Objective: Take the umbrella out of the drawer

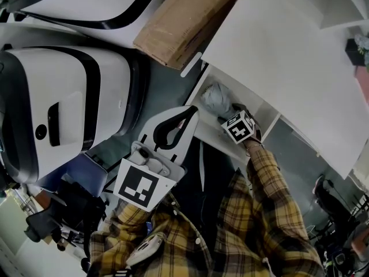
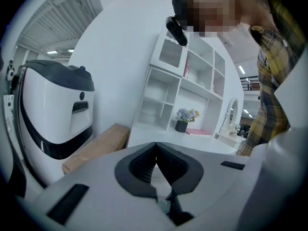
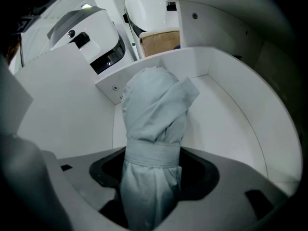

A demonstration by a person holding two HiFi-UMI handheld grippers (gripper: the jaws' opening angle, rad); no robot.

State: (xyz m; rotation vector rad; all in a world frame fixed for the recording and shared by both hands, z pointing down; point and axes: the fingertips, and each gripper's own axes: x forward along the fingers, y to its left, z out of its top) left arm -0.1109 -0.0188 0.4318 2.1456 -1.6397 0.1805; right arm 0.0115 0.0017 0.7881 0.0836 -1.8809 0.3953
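Observation:
A pale grey folded umbrella (image 3: 154,124), bound by its strap, lies in the open white drawer (image 3: 231,109). My right gripper (image 3: 151,165) reaches steeply down into the drawer and straddles the umbrella just below the strap. Dark gaps show between the pads and the fabric on both sides, so the jaws stand open around it. In the head view the umbrella (image 1: 216,100) shows as a grey bundle in the drawer (image 1: 214,136), with the right gripper (image 1: 229,113) and its marker cube right beside it. My left gripper (image 1: 193,113) hovers left of the drawer, shut and holding nothing (image 2: 155,148).
A large white and black machine (image 1: 57,114) stands to the left. A brown cardboard box (image 1: 184,16) lies beyond the drawer, beside the white cabinet top (image 1: 288,51). A white shelf unit (image 2: 178,90) with a flower pot stands farther off. The person's plaid sleeve (image 1: 271,195) leads to the right gripper.

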